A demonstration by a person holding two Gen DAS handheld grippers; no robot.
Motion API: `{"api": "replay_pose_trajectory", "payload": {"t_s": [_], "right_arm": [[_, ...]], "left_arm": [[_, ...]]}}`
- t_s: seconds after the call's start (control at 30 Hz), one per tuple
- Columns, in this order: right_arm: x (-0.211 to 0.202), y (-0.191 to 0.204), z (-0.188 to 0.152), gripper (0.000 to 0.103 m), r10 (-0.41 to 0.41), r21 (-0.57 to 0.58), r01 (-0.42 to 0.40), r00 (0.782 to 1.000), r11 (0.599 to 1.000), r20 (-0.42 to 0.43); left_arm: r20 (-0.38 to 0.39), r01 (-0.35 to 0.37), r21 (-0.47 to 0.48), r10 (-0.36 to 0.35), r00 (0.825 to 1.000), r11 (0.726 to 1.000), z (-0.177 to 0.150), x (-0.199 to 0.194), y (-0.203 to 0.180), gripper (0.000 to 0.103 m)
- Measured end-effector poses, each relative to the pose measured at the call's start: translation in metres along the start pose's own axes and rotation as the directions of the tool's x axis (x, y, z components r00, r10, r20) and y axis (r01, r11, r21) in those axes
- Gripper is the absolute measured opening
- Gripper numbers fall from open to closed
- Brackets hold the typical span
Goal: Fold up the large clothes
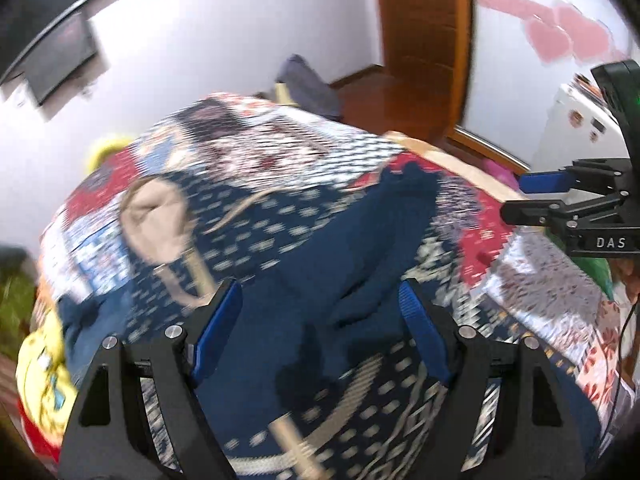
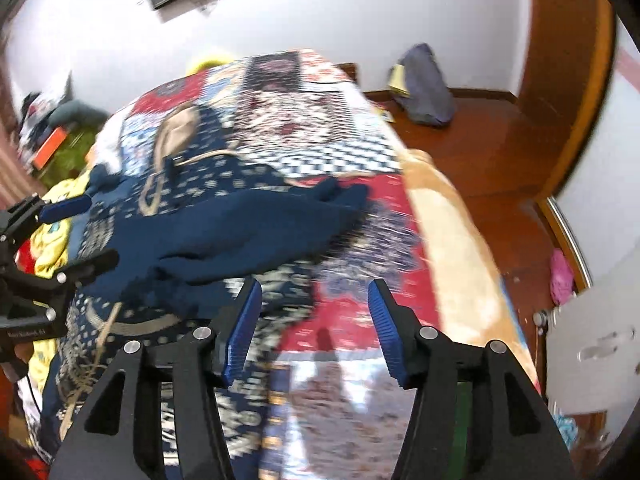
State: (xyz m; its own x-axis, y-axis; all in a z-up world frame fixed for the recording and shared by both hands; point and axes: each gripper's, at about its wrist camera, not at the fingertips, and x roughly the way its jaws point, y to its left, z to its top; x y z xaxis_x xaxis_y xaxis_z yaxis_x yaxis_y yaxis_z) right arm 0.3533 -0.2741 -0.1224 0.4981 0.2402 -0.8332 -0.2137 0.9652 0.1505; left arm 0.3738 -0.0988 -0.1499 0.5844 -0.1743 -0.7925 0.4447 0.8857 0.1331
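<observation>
From the left wrist view, the left gripper [image 1: 320, 332] hangs with its jaws wide apart and nothing between them, above a dark blue patterned garment [image 1: 280, 240] spread on the bed [image 1: 540, 280]. A plain navy part of the garment [image 1: 384, 240] lies rumpled across the middle, and a beige collar opening [image 1: 156, 220] sits at the far left. The right gripper [image 1: 532, 196] shows at the right edge, also spread open and empty. The picture is smeared, so cloth edges are hard to place; a grab aimed now could likely miss the hem or pinch the patchwork quilt [image 1: 288, 136] along with it.

From the right wrist view, the right gripper [image 2: 316, 328] is open over the near right of the bed, mostly above quilt, with the garment [image 2: 224, 224] off to its left. The left gripper [image 2: 80, 232] is open at the left edge. Beige cords [image 2: 92, 344] trail loose near the front; they could probably snag a finger. The rumpled navy layer, if folded over as it lies, would trap creases
</observation>
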Motion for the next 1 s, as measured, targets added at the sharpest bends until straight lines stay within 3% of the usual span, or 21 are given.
{"api": "replay_pose_trajectory", "payload": {"t_s": [0.13, 0.33, 0.43, 0.57, 0.6, 0.67, 0.83, 1.0], "right_arm": [[0.009, -0.033, -0.006, 0.052, -0.021, 0.090, 0.023, 1.000, 0.996, -0.017], [0.023, -0.056, -0.019, 0.052, 0.006, 0.167, 0.003, 0.998, 0.986, -0.055], [0.026, -0.059, -0.022, 0.052, 0.020, 0.167, -0.009, 0.998, 0.986, -0.064], [0.029, -0.050, -0.021, 0.052, 0.027, 0.132, -0.018, 0.997, 0.991, -0.069], [0.030, -0.047, -0.019, 0.052, 0.026, 0.121, -0.018, 0.997, 0.992, -0.069], [0.032, -0.040, -0.016, 0.052, 0.026, 0.101, -0.019, 0.997, 0.995, -0.066], [0.035, -0.024, -0.007, 0.052, 0.050, 0.081, -0.045, 0.997, 0.996, -0.053], [0.044, 0.001, 0.003, 0.052, 0.070, 0.051, -0.068, 0.996, 0.996, -0.053]], "left_arm": [[-0.026, 0.055, 0.070, -0.053, 0.998, 0.996, 0.020, 0.033, -0.036, 0.079], [-0.116, 0.109, 0.146, -0.092, 0.989, 0.983, 0.037, 0.089, -0.074, 0.064], [-0.165, 0.089, 0.144, -0.065, 0.984, 0.985, 0.041, 0.121, -0.080, 0.062], [-0.178, 0.068, 0.065, -0.056, 0.982, 0.996, 0.047, 0.141, -0.068, 0.042], [-0.167, 0.065, 0.043, -0.057, 0.984, 0.997, 0.049, 0.140, -0.064, 0.028], [-0.126, 0.050, 0.010, -0.049, 0.991, 0.999, 0.054, 0.131, -0.053, 0.011], [-0.001, 0.035, -0.059, -0.035, 0.999, 0.998, 0.060, 0.084, -0.016, 0.005], [0.085, 0.055, -0.145, -0.043, 0.995, 0.988, 0.048, 0.022, 0.041, 0.005]]}}
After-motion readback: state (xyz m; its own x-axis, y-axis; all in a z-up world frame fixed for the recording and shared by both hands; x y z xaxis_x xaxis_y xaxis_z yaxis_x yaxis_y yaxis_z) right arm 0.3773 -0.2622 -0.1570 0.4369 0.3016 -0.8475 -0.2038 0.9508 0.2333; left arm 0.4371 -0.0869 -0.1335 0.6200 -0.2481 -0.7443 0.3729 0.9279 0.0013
